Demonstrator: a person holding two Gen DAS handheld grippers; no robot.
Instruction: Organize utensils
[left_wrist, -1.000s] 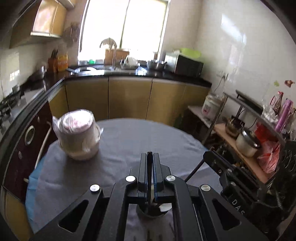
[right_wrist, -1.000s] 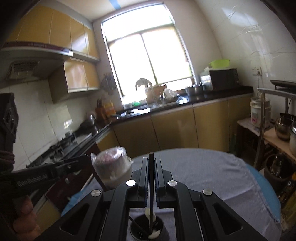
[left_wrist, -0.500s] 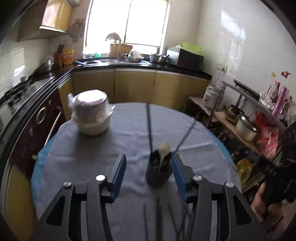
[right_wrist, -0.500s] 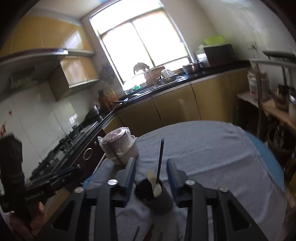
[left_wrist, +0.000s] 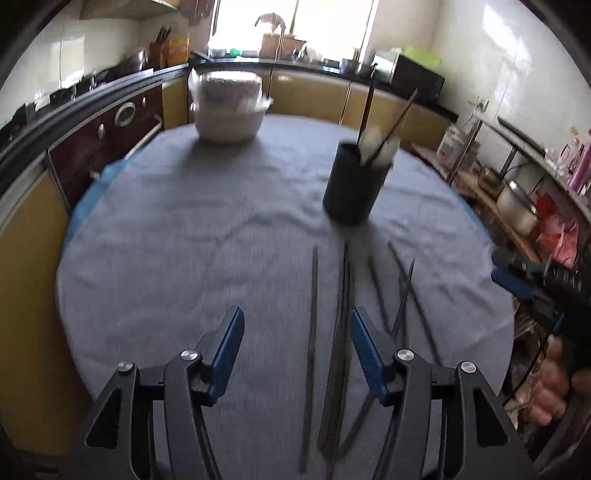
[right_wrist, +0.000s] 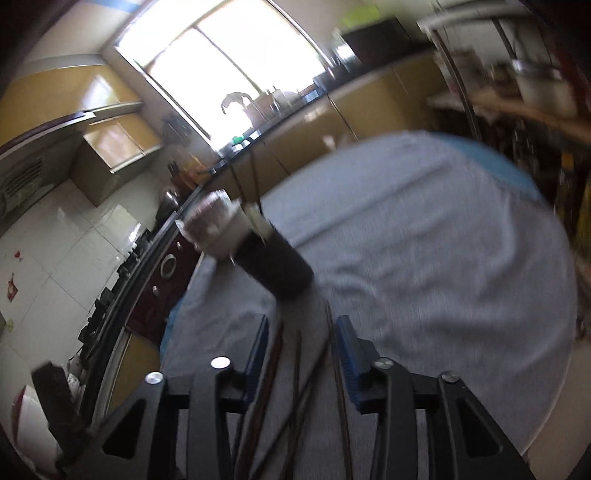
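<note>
Chopsticks (left_wrist: 314, 325) lie loose on the cloth (left_wrist: 184, 229) before the holder (left_wrist: 352, 184). Left gripper (left_wrist: 297, 332): jaws just opened, wide, empty. Right gripper (right_wrist: 301, 343): jaws just narrowed, half open, sticks between, ungripped. We'd isolate one stick, center it, then close.
</note>
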